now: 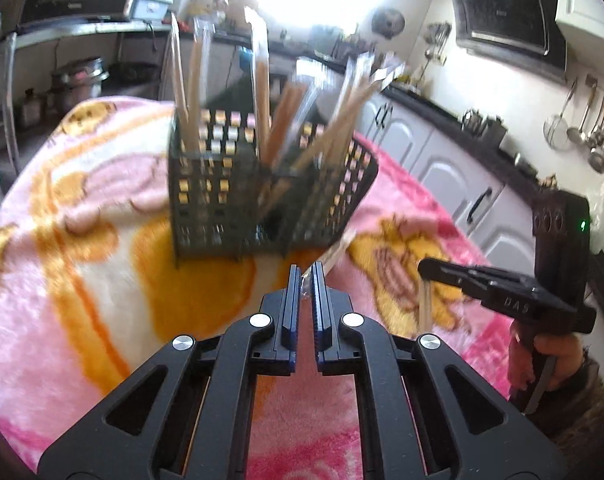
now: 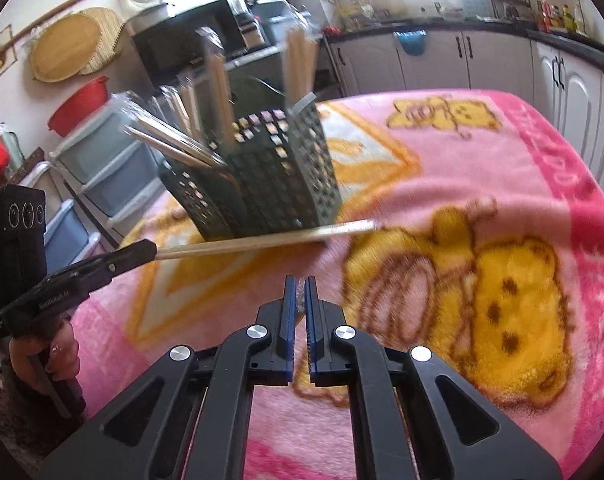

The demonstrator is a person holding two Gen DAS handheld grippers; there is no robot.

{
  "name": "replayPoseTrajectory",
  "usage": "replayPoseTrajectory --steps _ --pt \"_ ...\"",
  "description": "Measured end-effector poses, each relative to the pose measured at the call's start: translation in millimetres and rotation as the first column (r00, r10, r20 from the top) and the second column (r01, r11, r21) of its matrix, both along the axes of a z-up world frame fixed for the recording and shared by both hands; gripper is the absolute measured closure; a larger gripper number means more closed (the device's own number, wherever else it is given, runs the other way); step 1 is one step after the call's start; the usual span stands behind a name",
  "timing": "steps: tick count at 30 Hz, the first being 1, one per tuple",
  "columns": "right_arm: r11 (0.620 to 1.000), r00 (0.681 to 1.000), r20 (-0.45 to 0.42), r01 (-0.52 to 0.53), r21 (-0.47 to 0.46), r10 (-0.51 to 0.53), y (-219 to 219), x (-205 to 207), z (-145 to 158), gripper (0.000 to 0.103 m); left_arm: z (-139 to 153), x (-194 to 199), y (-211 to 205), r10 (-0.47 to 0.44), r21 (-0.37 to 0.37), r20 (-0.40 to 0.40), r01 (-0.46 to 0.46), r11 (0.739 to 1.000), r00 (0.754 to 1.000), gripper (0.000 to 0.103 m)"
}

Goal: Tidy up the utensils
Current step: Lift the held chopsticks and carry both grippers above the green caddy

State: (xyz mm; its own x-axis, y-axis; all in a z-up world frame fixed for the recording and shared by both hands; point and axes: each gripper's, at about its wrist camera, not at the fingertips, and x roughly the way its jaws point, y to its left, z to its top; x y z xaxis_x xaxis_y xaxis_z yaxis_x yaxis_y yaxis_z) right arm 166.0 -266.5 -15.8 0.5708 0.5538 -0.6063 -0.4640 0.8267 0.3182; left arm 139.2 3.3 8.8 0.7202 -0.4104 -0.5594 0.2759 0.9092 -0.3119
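A dark green perforated utensil basket (image 1: 237, 196) stands on the pink blanket, with several wrapped chopstick pairs (image 1: 261, 100) upright in it; it also shows in the right wrist view (image 2: 269, 184). My left gripper (image 1: 306, 276) is shut on a wrapped chopstick pair (image 2: 261, 242) and holds it level just in front of the basket; this gripper also appears at the left of the right wrist view (image 2: 151, 250). My right gripper (image 2: 300, 286) is shut on another wrapped chopstick pair (image 1: 425, 304), which hangs down below it; this gripper also appears at the right of the left wrist view (image 1: 426, 270).
The table is covered by a pink and yellow cartoon blanket (image 2: 482, 184). White kitchen cabinets (image 1: 454, 176) and a dark counter run along the right. Plastic drawers (image 2: 101, 168) and a red basin (image 2: 79, 104) stand beyond the table's left edge.
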Motion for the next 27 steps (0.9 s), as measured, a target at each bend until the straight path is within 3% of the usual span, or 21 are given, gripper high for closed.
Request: replayPoseTrajectory --steps 9,27 --pt "0.998 0.993 0.107 -0.054 0.036 0.049 16.0 -12.6 42.7 0.099 46.1 -8.9 20.8 0.025 -0.074 0.1 -0.018 0.997 0.995 0.1" --pt "0.993 0.937 0.343 -0.097 0.073 0.066 29.5 -27.2 126.9 0.1 110.7 -24.3 44.0 0.078 -0.087 0.266 -0.057 0.995 0.961 0.1"
